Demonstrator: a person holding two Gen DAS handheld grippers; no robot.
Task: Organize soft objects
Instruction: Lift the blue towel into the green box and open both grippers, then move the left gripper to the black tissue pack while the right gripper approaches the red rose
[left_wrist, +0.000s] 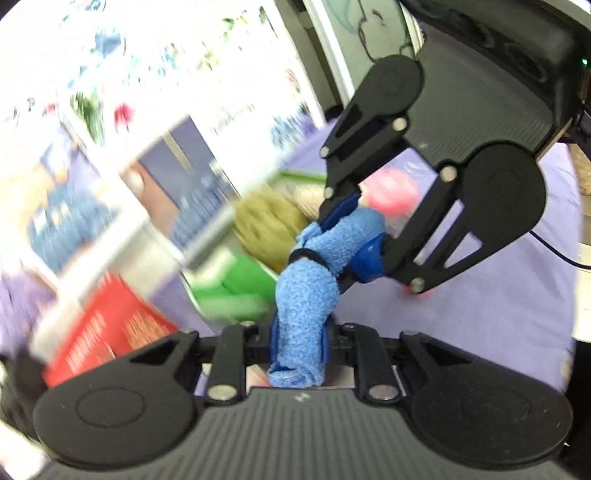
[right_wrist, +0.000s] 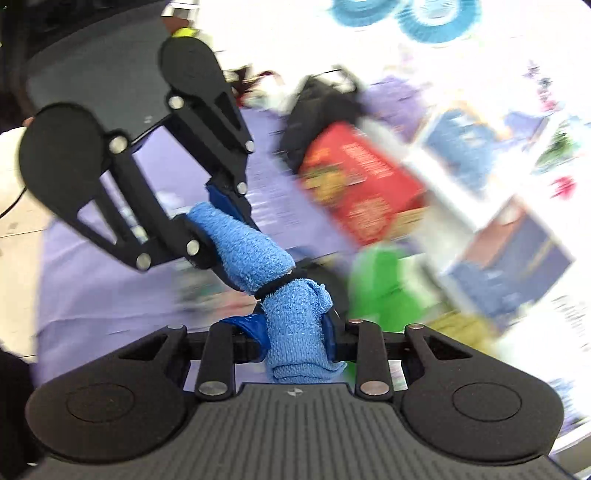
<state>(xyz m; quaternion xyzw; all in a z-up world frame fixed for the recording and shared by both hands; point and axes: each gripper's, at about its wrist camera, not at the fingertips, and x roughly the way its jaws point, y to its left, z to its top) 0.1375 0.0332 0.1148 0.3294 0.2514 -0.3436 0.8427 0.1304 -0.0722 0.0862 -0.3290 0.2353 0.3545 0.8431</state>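
item: blue rolled towel (left_wrist: 308, 280), terry cloth, bound at its middle by a black elastic band (left_wrist: 308, 254). held in the air above the surface, bent at the band, one end in each claw.

left claw (left_wrist: 298, 343): blue pads pressed onto the near end of the towel in the left wrist view; the cloth fills the gap between them. in the right wrist view it enters from the upper left and pinches the far end of the roll.

right claw (right_wrist: 295, 339): pads pinching the other end of the towel, cloth bunched between them; in the left wrist view it comes in from the upper right.

surface (left_wrist: 498, 302): covered in a lilac cloth, bare part lying right of the towel in the left wrist view.

other stock, all motion-blurred: red box (right_wrist: 362, 184) with pale print; green container (left_wrist: 236, 288) just beyond the towel; olive-yellow fuzzy thing (left_wrist: 269, 225) far of the green container; pink round thing (left_wrist: 391, 192) behind the right claw; black bag-like shape (right_wrist: 317, 107) far of the red box; white panels with blue pictures (right_wrist: 513, 254) at the right of the right wrist view.
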